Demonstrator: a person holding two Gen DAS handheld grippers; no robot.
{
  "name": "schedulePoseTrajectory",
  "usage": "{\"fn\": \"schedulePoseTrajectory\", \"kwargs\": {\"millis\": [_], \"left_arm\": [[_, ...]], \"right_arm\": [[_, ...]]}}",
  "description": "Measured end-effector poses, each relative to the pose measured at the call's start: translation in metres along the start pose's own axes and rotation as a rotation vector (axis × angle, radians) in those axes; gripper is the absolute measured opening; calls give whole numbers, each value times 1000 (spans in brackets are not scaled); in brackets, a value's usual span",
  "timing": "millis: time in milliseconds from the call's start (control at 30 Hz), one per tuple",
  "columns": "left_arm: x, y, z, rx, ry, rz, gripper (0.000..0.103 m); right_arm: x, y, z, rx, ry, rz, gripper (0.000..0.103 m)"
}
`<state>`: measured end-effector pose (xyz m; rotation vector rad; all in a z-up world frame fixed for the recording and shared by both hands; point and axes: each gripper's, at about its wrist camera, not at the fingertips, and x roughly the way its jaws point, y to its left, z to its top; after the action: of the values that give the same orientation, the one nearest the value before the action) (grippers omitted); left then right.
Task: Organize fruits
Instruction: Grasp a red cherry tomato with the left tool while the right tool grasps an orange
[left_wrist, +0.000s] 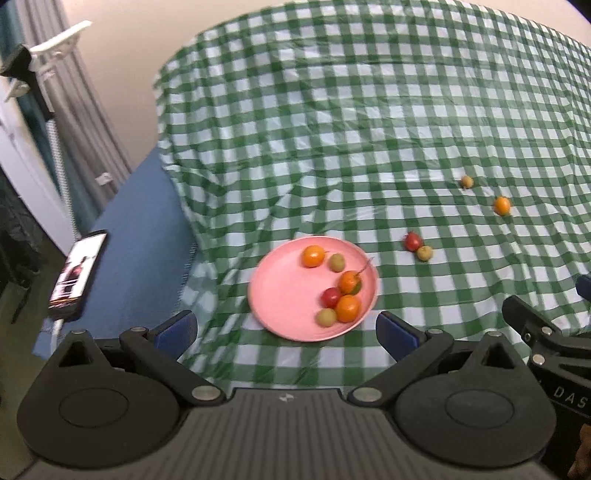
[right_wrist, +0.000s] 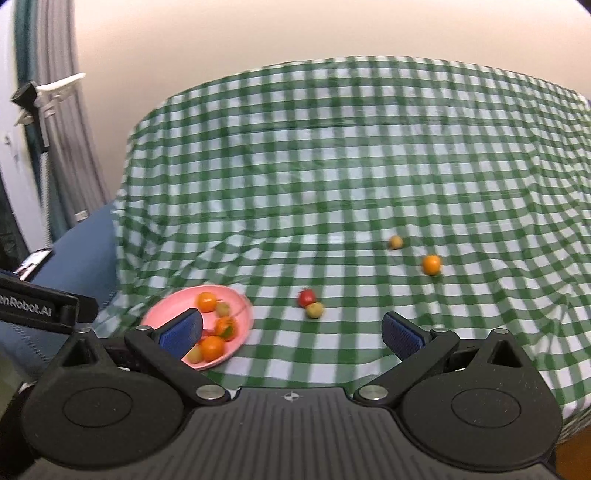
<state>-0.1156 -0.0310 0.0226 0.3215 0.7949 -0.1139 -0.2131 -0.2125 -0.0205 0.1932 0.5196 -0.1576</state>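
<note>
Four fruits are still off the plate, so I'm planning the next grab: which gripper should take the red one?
Probably right: the red fruit sits nearly centred ahead of the open right gripper.

From my right wrist view, the gripper's left finger (right_wrist: 183, 332) covers part of the pink plate (right_wrist: 162, 310) and the red fruit on it. The whole view is motion-blurred. In my left wrist view, the phone (left_wrist: 77, 275) screen is too small to read.
</note>
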Motion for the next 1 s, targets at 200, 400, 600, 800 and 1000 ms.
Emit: {"fn": "schedulePoseTrajectory", "kwargs": {"millis": [200, 400, 600, 800, 1000], "left_arm": [[43, -33, 38, -28, 50, -81, 103], [117, -72, 76, -87, 163, -195, 103], [206, -107, 110, -149, 301, -251, 103], [279, -140, 128, -140, 377, -228, 103], [325, -155, 127, -131, 428, -200, 103]], "right_arm": [[29, -46, 0, 67, 14, -109, 102], [73, -94, 10, 107, 2, -211, 102], [146, -141, 23, 88, 3, -272, 102], [235, -173, 31, 67, 57, -305, 102], [309, -197, 32, 93, 122, -297, 102]]}}
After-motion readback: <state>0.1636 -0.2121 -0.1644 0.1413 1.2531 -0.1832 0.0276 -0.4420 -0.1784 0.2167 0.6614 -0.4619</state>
